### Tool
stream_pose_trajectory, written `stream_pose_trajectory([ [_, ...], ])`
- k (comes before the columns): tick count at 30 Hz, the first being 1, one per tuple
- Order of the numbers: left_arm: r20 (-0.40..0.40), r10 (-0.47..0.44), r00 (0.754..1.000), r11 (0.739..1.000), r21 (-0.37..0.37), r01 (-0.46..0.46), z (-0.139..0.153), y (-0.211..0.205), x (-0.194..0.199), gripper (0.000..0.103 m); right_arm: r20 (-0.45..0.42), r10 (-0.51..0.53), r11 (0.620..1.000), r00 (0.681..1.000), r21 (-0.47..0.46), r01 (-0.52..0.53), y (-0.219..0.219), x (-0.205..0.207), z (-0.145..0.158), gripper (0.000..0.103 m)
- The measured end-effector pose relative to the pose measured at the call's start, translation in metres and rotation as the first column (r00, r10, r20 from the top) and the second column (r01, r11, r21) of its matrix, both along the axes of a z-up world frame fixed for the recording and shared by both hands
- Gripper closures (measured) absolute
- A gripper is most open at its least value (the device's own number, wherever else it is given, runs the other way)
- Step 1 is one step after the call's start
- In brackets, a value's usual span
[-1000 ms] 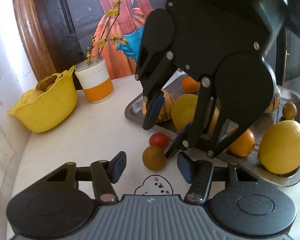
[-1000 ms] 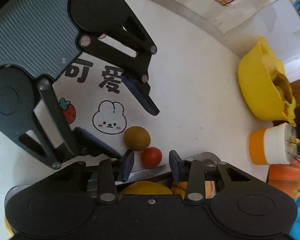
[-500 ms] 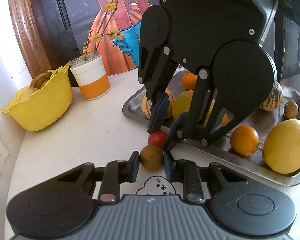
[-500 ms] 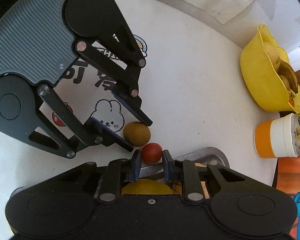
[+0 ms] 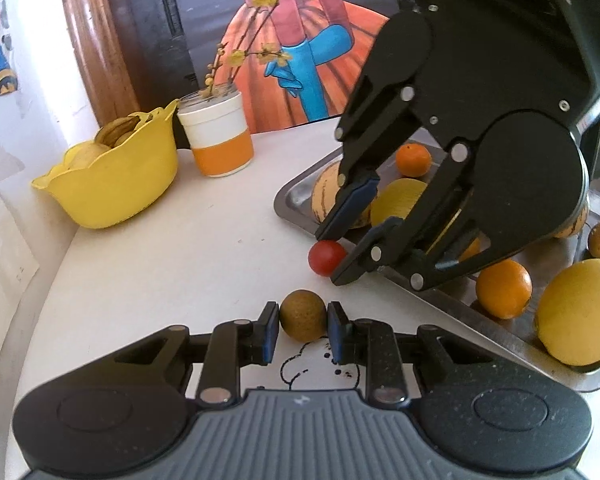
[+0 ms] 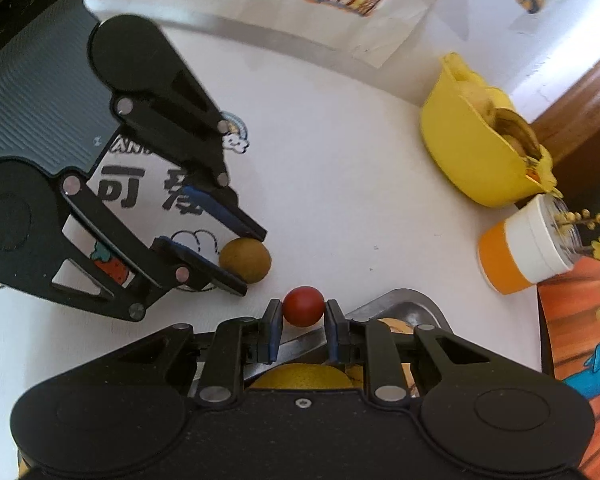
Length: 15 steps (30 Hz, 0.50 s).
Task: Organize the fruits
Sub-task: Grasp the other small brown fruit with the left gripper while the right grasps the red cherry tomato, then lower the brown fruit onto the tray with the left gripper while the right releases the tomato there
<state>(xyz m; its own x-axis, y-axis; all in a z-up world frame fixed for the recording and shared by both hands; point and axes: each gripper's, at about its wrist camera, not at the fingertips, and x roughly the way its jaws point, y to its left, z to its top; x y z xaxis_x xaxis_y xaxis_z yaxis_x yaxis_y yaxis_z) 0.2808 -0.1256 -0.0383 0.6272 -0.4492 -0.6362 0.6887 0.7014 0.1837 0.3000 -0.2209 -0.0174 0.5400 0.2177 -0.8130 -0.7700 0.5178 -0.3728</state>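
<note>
On table, brown fruit [image 5: 302, 315] between left tool [image 5: 302, 328] fingers

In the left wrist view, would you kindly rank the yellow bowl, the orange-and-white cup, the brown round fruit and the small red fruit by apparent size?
1. yellow bowl
2. orange-and-white cup
3. brown round fruit, though it sits nearest the camera
4. small red fruit

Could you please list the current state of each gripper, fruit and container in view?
Left gripper: shut on brown fruit.
Right gripper: shut on red fruit.
Metal tray: holds oranges, lemons, striped melons.
Yellow bowl: upright, filled.
Orange-and-white cup: upright, holding flowering twigs.
</note>
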Motion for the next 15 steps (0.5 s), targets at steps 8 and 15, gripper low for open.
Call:
stream_pose_trajectory([
  [8, -0.027, 0.052, 0.998, 0.996, -0.077, -0.054, -0.001, 0.012, -0.002, 0.075, 0.032, -0.054, 0.995, 0.998, 0.091, 0.051, -0.008, -0.004, 0.004, 0.079],
  [15, -0.051, 0.122, 0.991, 0.972, -0.195, -0.130, 0.005, 0.026, -0.006, 0.075, 0.079, -0.119, 0.974, 0.990, 0.205, 0.101, -0.022, -0.021, 0.017, 0.079],
])
